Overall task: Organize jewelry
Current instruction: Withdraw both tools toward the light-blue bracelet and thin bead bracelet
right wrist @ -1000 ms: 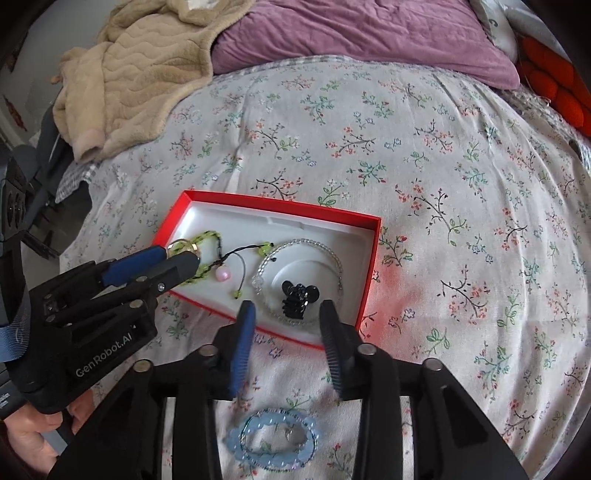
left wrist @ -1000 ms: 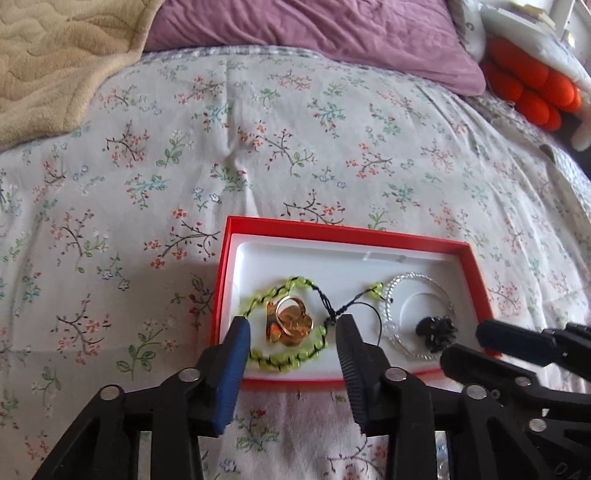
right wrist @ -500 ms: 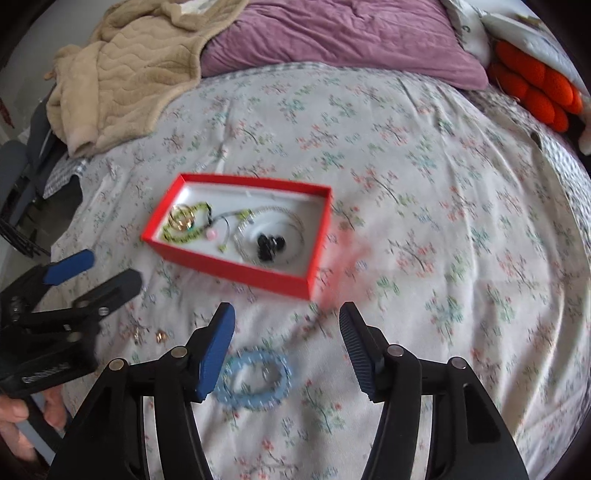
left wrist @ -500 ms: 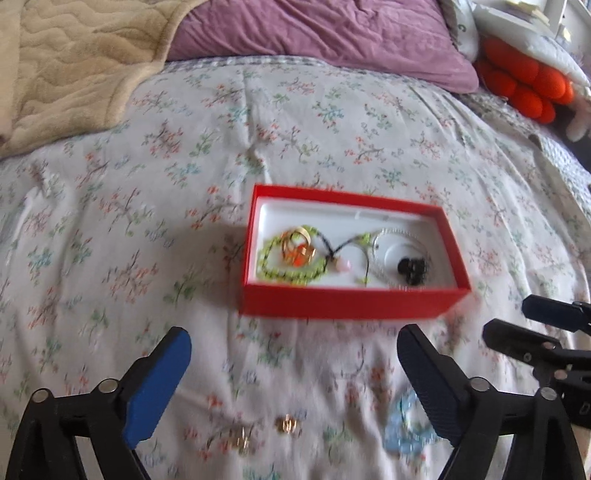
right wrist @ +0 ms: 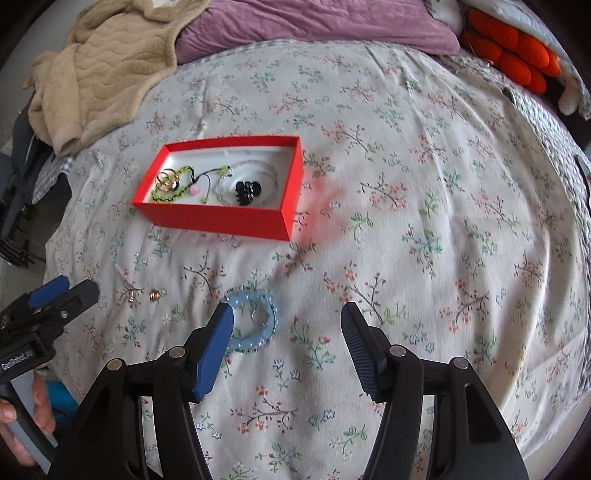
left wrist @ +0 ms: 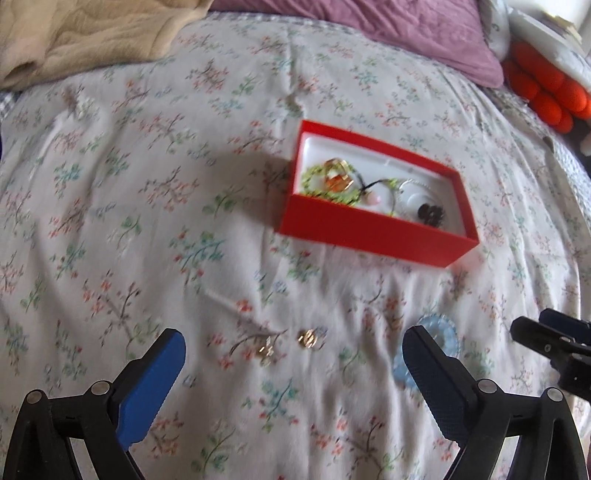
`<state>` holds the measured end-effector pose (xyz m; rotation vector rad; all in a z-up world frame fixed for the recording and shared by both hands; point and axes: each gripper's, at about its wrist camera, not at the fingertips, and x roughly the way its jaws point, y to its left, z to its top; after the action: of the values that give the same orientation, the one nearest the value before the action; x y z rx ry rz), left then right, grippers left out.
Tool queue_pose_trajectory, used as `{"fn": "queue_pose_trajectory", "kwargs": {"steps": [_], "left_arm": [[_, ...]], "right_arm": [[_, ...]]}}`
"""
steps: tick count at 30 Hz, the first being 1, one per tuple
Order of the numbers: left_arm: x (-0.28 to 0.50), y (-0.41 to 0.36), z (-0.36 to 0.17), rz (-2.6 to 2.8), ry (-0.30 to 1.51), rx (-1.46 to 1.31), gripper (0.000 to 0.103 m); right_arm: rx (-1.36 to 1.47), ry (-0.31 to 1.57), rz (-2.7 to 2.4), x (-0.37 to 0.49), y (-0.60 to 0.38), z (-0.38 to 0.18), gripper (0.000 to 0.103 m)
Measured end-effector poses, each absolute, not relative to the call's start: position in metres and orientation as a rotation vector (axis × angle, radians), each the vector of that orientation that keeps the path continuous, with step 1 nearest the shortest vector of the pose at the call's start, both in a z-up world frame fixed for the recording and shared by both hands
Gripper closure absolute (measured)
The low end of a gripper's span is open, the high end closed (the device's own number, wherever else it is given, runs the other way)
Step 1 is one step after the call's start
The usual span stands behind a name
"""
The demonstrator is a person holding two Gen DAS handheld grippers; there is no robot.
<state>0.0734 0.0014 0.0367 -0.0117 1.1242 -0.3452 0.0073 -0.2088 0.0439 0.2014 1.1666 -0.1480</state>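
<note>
Left gripper (left wrist: 293,349) spread wide, empty, above two small gold earrings (left wrist: 286,343) lying on floral bedspread (left wrist: 147,206); right gripper (right wrist: 287,325) also wide, empty, just beside blue beaded bracelet (right wrist: 253,319). Red box (right wrist: 218,218) well beyond, already holding green beads, gold rings, black clip. Best to descend straight, pinch low without snagging fabric. Beige blanket (right wrist: 99,62), purple pillow (right wrist: 314,22) far off; nothing obstructing.

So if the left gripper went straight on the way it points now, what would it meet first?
Probably the two small gold earrings lying loose on the floral bedspread, roughly centred ahead of the left gripper, whose jaws are wide open. Depth is unclear.
</note>
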Motion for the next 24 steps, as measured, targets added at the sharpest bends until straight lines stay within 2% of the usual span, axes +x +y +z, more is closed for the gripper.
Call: {"fn": "queue_pose_trajectory", "kwargs": {"steps": [17,24], "left_arm": [[0.078,0.022,0.002,-0.369,1.179,0.006,0.006],[0.064,0.003,-0.009,-0.450,1.169,0.120,0.012]], "right_arm": [[0.216,1.282,-0.189,0.007,-0.212,0.011,0.038],[0.240,1.333,-0.161,0.008,-0.214,-0.007,0.038]]}}
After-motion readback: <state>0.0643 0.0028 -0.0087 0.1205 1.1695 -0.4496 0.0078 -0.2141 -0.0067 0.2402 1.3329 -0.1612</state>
